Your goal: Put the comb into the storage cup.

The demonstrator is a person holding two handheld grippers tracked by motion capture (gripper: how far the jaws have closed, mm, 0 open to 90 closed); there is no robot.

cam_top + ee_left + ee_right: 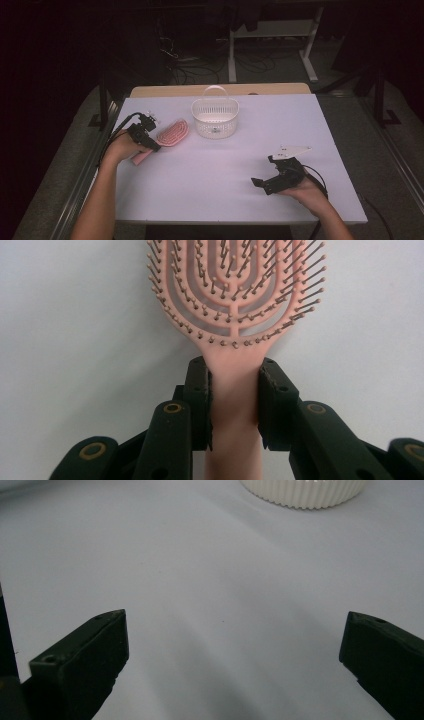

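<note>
A pink hairbrush [173,132] lies bristles up on the white table [225,165], left of the middle. My left gripper [153,146] is shut on its handle just below the head. In the left gripper view the two jaws of the left gripper [234,372] press on both sides of the hairbrush [235,295] handle, and the bristled head points away. My right gripper [263,171] rests open near the front right of the table with nothing between its jaws. The right gripper [235,630] faces bare table top.
A white slatted basket [200,107] with an upright handle stands at the back middle of the table, right of the brush head. Its ribbed base, the basket [305,492], shows at the top of the right gripper view. Beyond the table lie desk legs and cables on the floor.
</note>
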